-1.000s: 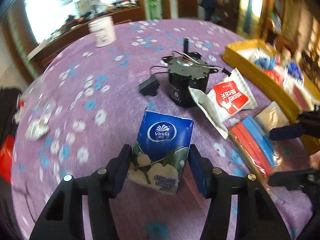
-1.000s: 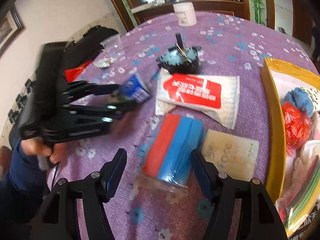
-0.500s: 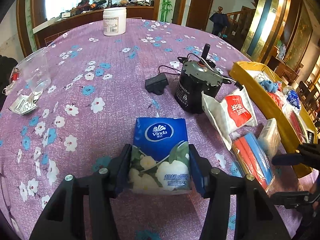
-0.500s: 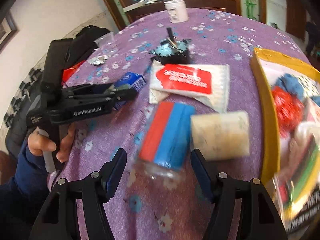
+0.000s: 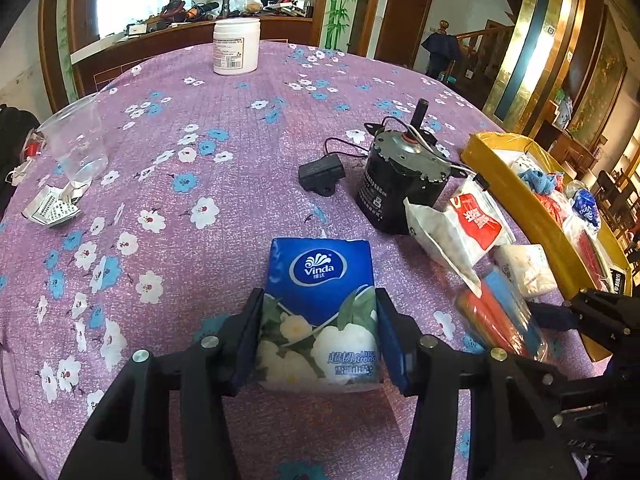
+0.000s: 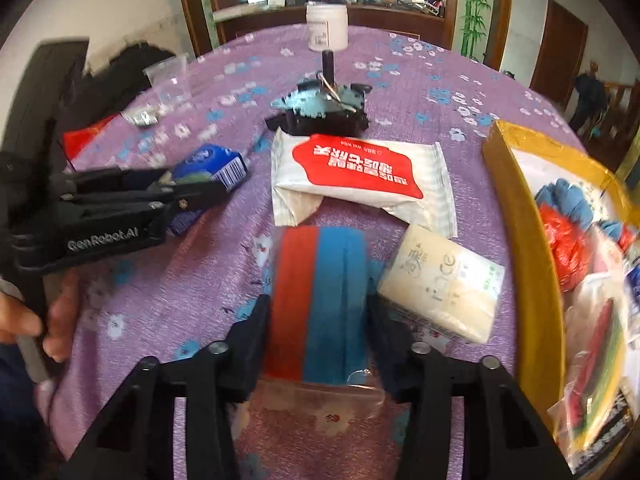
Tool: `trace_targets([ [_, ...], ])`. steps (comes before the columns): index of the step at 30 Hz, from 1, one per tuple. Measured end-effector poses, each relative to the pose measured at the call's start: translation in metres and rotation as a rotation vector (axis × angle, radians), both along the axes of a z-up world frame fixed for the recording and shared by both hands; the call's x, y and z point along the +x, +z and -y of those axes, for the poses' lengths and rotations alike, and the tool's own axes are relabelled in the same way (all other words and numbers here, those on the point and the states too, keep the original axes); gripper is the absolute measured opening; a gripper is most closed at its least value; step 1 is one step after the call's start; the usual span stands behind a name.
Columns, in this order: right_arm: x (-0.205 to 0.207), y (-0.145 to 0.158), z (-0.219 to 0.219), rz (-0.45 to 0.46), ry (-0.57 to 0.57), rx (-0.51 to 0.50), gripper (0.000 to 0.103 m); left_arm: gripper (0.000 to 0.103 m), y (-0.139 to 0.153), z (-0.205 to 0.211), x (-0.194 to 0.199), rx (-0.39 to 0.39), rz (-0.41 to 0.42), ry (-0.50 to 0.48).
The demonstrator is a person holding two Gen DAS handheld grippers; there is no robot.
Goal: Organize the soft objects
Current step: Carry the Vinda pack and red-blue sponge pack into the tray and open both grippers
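Observation:
A blue Vinda tissue pack (image 5: 320, 272) lies on the purple flowered tablecloth, and my left gripper (image 5: 318, 300) is shut on its near half, the jaws still squeezing in. The right wrist view shows this gripper (image 6: 192, 196) and pack (image 6: 212, 164) at the left. A bagged red-and-blue sponge pack (image 6: 320, 272) sits between the pads of my right gripper (image 6: 318, 308). Its jaws are closing and both pads touch the pack's sides. A white wipes pack with a red label (image 6: 360, 172) and a cream towel pack (image 6: 444, 284) lie close by.
A yellow tray (image 6: 520, 220) with several soft items stands at the right. A black motor (image 5: 400, 176) with wires and a black adapter (image 5: 320, 172) sit mid-table. A white jar (image 5: 236, 46) is at the far edge, a clear cup (image 5: 76, 144) at the left.
My right jaws have narrowed from wide apart onto the sponge pack. The left gripper rolled level with the tissue pack still in it.

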State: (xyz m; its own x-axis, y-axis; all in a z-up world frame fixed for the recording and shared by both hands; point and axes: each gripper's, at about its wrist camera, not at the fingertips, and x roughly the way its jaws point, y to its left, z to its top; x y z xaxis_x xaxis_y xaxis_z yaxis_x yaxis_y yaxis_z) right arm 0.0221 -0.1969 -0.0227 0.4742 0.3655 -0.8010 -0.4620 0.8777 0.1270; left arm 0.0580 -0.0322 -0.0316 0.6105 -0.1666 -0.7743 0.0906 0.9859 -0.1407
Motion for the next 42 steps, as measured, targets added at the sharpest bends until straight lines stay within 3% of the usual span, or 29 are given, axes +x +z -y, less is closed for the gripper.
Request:
trace_targets([
  [5,-0.003,0.011,0.007,0.050,0.018,0.098,0.045,0.051,0.004,-0.002,-0.002,-0.015,0.023,0.005],
  [10,-0.002,0.014,0.014,0.034,0.017,0.191,0.045,0.051,0.010,-0.004,-0.006,-0.033,0.059,0.009],
  [12,-0.010,0.032,0.023,0.101,0.046,0.306,0.045,0.051,0.013,-0.005,-0.008,-0.041,0.075,0.005],
  [15,-0.017,0.045,0.029,0.182,0.033,0.329,0.045,0.051,0.016,-0.004,-0.010,-0.042,0.095,0.000],
  [18,-0.010,0.037,0.028,0.125,0.020,0.343,0.045,0.052,0.017,-0.004,-0.011,-0.045,0.096,0.000],
  [28,0.001,0.032,0.044,0.075,-0.032,0.389,0.045,0.052,0.022,-0.005,-0.015,-0.058,0.129,-0.008],
  [33,0.017,0.017,0.061,-0.039,-0.114,0.448,0.045,0.052,0.027,-0.007,-0.020,-0.062,0.161,-0.002],
  [42,-0.023,-0.003,0.011,-0.171,0.052,0.336,0.045,0.052,0.029,-0.013,-0.021,-0.077,0.164,0.013],
])
